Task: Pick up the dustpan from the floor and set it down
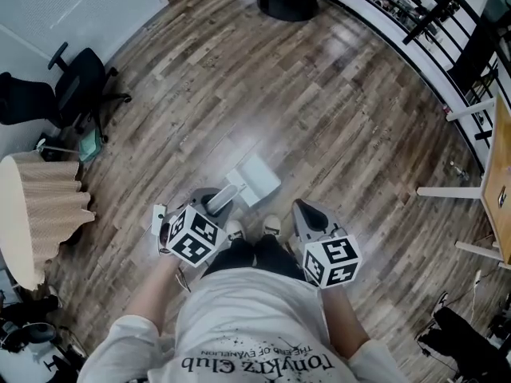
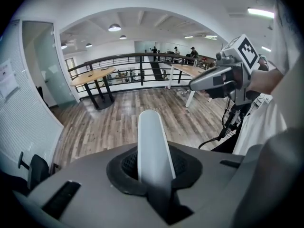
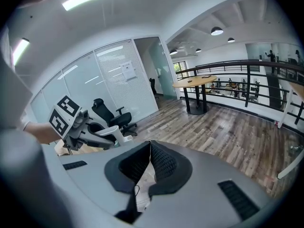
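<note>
L tool (image 1: 217,206) clamped on dustpan (image 1: 255,179) handle, pan end on far side, over wood floor (image 1: 319,110). R tool (image 3: 150,148) jaws closed, nothing btwn, right of L.

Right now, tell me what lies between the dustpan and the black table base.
Only bare wood floor, in the head view, separates dustpan and table base.
</note>
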`<move>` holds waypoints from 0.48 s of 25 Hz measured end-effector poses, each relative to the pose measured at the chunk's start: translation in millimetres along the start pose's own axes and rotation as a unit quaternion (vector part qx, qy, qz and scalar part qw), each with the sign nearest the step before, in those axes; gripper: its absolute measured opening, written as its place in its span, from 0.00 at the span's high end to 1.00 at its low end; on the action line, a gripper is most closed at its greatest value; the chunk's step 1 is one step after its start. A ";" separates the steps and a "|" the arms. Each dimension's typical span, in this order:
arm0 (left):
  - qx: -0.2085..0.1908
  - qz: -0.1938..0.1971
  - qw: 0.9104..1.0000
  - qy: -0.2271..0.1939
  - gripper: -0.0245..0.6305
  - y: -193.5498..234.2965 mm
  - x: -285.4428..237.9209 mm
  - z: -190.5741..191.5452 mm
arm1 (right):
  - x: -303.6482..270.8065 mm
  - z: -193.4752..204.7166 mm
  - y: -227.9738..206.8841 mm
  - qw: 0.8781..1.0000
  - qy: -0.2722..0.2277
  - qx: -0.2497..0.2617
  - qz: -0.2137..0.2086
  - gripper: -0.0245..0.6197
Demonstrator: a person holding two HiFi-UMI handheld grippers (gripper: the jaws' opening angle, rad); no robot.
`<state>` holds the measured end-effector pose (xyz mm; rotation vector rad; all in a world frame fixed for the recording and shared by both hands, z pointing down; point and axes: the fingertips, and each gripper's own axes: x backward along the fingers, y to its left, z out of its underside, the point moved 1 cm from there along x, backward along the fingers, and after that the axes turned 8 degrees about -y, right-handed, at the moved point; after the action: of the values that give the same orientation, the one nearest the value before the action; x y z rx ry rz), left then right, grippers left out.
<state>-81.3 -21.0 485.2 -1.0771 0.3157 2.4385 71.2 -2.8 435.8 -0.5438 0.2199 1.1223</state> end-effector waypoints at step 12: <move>0.020 -0.011 1.000 -0.006 0.84 0.6 35.4 -8.3 | -1.9 -3.6 14.4 1.000 -0.003 0.018 -0.019 0.92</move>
<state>-97.2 -13.7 453.3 -1.0437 0.3452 2.4079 57.8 -1.6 429.2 -0.5102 0.2227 1.0815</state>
